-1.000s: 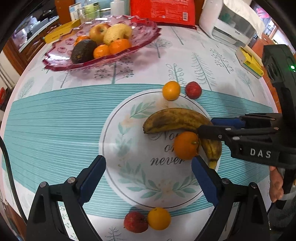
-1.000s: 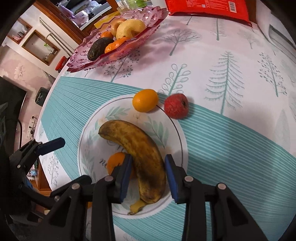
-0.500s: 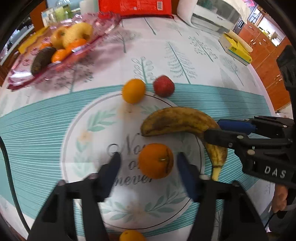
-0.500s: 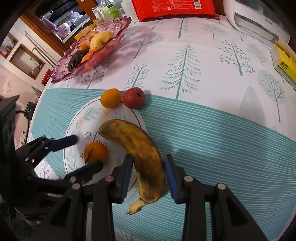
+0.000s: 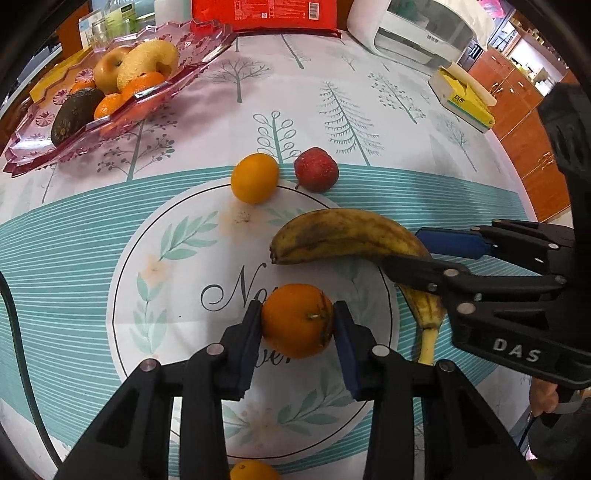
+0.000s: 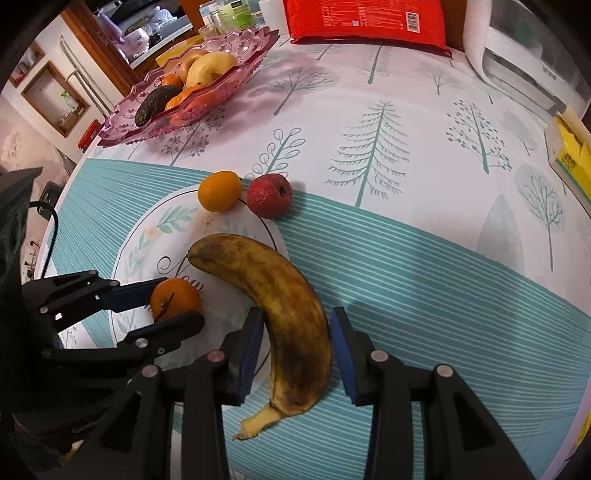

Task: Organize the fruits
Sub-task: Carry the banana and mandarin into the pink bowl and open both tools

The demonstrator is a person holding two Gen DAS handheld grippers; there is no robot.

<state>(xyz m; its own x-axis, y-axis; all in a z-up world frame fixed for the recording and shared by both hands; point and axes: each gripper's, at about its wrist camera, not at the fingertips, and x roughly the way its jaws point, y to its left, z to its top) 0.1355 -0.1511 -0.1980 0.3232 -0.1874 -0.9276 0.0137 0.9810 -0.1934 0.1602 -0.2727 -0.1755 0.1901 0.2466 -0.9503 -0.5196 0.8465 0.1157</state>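
Observation:
My left gripper (image 5: 297,325) is shut on an orange tangerine (image 5: 297,320) on the tablecloth; it also shows in the right wrist view (image 6: 175,299). My right gripper (image 6: 297,334) is shut on a spotted banana (image 6: 280,295) near its stem end; the banana also shows in the left wrist view (image 5: 347,236). A yellow-orange fruit (image 5: 255,178) and a red fruit (image 5: 316,174) lie side by side beyond. A pink glass fruit tray (image 5: 33,155) at the far left holds an avocado, tangerines, an apple and a pear.
Another orange fruit (image 5: 254,470) lies at the near edge. A red packet (image 5: 264,14), a white appliance (image 5: 417,29) and a yellow box (image 5: 465,99) stand along the back and right. The table edge runs close on the right.
My left gripper moved forward and closed on the tangerine. My right gripper stayed around the banana and both views shifted.

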